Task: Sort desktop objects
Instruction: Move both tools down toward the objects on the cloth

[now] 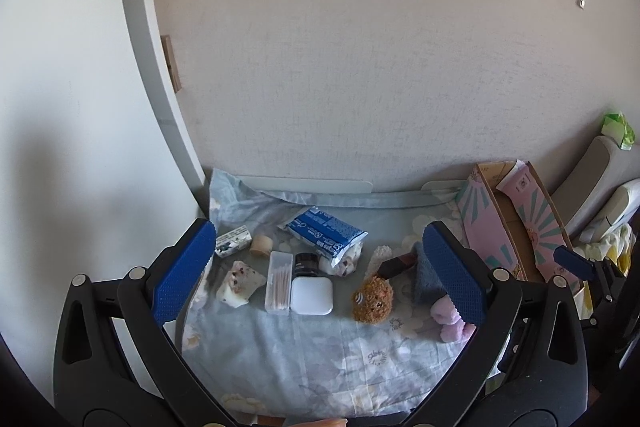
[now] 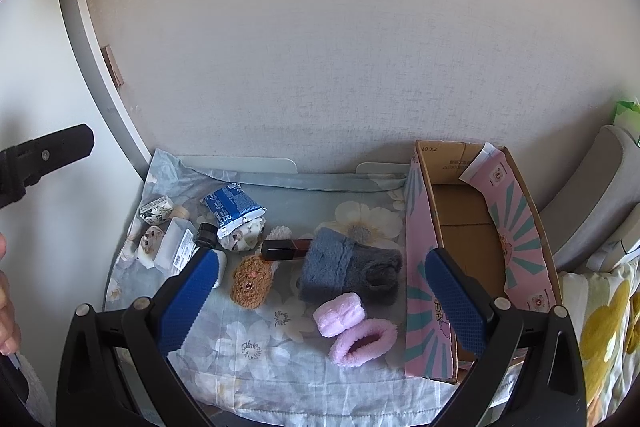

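On floral cloth (image 2: 256,355), fuzzy pink sock (image 2: 362,343) beside cardboard box (image 2: 420,267).

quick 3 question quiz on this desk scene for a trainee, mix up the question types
1. True or false: the cardboard box already holds sorted items.
2. Multiple choice: what lies directly beside the white square case, on its left in the left wrist view? A) the cotton swab box B) the pink fuzzy sock C) the blue packet
3. Fill in: both the left gripper and the right gripper are ____ and hold nothing.

Key: 1 false, its inside looks empty. 2 A. 3 open.
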Available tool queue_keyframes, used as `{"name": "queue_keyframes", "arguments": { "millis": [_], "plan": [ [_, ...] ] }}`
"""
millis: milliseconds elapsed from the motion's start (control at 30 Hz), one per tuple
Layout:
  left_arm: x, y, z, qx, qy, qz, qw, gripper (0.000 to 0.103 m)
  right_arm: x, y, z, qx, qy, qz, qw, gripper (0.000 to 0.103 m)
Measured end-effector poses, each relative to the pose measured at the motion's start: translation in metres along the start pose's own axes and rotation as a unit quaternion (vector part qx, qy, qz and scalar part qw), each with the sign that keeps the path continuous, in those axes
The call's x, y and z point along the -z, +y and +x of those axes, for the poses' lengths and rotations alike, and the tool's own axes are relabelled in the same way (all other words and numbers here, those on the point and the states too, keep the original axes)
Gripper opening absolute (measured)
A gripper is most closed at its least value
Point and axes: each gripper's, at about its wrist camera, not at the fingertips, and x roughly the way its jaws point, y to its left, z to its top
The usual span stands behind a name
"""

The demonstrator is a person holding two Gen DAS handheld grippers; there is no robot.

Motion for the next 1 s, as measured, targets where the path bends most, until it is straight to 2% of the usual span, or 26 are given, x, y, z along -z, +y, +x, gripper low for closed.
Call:
{"name": "queue_keyframes", "arguments": {
  "millis": [433, 633, 767, 1000],
  "plan": [
    [0.004, 0.006, 0.003, 0.01, 0.006, -0.003, 0.9999, 0.103, 0.0, 0.0, 0.001, 0.001, 0.004, 0.001, 1.0, 0.103],
    [0.013, 0.032, 0.001, 0.005, -0.011, -0.01, 0.9999, 0.103, 0.002, -0.006, -0.007, 0.001, -0.019, -0.011, 1.0, 0.103],
    [0.035, 0.046, 0.023, 0.003, 0.015, -0.007, 0.9999, 0.103, 0.011, -0.012, -0.001, -0.001, -0.014, -0.015, 1.0, 0.103],
    [0.087, 0.051, 0.077, 0.024, 0.077, -0.017, 0.9966, 0.103, 0.05, -0.003, 0.042, -0.022, 0.046, -0.026, 0.998, 0.103]
  ]
}}
